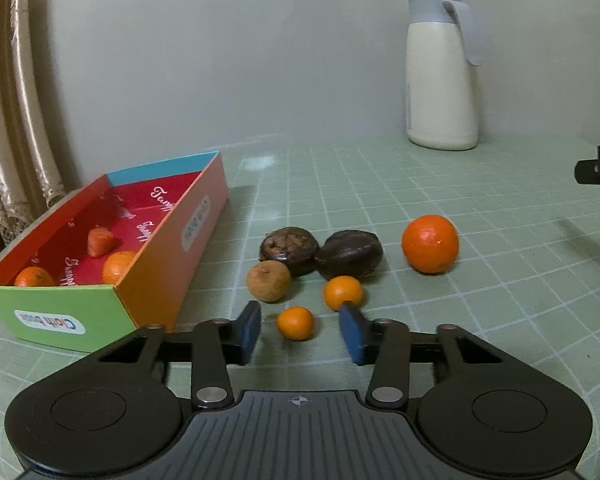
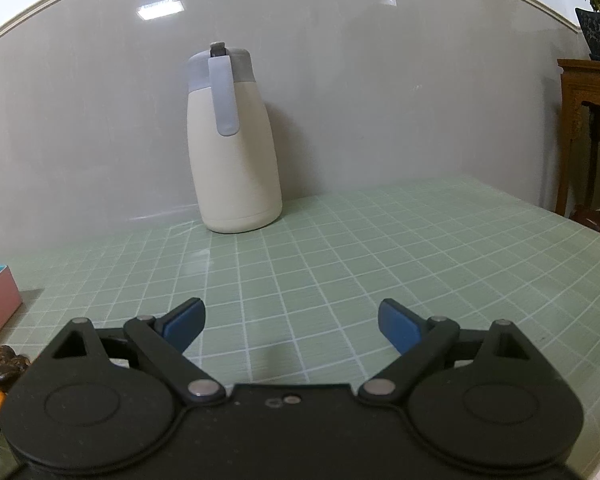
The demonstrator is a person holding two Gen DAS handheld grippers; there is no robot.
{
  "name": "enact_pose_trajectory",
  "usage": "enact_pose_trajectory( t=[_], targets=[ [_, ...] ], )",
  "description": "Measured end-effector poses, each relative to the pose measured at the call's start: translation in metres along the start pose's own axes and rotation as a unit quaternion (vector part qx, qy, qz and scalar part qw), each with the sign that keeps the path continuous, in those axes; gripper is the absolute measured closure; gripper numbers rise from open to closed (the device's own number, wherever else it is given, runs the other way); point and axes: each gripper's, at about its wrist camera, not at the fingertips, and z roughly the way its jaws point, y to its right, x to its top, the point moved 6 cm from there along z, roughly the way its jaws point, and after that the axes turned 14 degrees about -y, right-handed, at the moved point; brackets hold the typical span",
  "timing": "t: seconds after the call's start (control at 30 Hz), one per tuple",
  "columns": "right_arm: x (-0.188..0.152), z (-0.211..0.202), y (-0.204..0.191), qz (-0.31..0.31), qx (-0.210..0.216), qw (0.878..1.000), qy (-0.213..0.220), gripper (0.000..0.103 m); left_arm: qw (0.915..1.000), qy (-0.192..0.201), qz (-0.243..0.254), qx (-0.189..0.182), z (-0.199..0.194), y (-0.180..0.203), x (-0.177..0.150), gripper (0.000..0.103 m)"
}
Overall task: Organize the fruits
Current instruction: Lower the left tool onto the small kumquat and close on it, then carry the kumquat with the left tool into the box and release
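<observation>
In the left wrist view my left gripper [image 1: 298, 318] is open, its blue pads on either side of a small orange kumquat [image 1: 295, 323] on the green grid mat. Beyond it lie a second small orange [image 1: 343, 292], a brown longan [image 1: 268, 281], two dark brown fruits [image 1: 289, 249] [image 1: 349, 254] and a larger tangerine [image 1: 430, 243]. A colourful open box [image 1: 100, 252] at the left holds two oranges [image 1: 118, 266] [image 1: 34, 278] and a strawberry [image 1: 99, 241]. My right gripper [image 2: 292, 320] is open and empty above bare mat.
A cream thermos jug [image 1: 442, 72] with a grey lid stands at the back by the wall; it also shows in the right wrist view [image 2: 236, 140]. A curtain [image 1: 8, 100] hangs at the left. A wooden stand [image 2: 588, 128] is beyond the table's right edge.
</observation>
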Motion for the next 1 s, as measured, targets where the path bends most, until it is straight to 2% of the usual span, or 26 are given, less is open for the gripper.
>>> enact_pose_trajectory(
  t=[0.13,0.2,0.37,0.53,0.73,1.0],
  targets=[
    [0.001,0.002,-0.001,0.001,0.002,1.0,-0.002,0.009,0.9999,0.0,0.006,-0.009,-0.002,0.004,-0.001,0.079],
    [0.001,0.002,-0.002,0.001,0.004,1.0,-0.003,0.009,0.9999,0.001,0.01,-0.01,-0.003,0.006,-0.002,0.083],
    [0.0,0.005,-0.007,-0.005,0.007,1.0,-0.006,0.009,0.9999,-0.001,0.003,-0.014,-0.003,0.003,-0.002,0.084],
    [0.0,0.007,-0.009,-0.005,0.009,1.0,-0.007,0.009,0.9998,0.016,-0.003,-0.011,-0.011,-0.002,0.0,0.084],
    [-0.002,0.009,-0.012,-0.01,0.012,1.0,-0.009,0.009,0.9986,0.045,-0.022,0.012,-0.023,-0.021,0.009,0.084],
    [-0.004,0.011,-0.023,-0.021,0.021,0.999,-0.011,0.009,0.9962,0.054,-0.06,0.033,-0.026,-0.055,0.012,0.084]
  ],
)
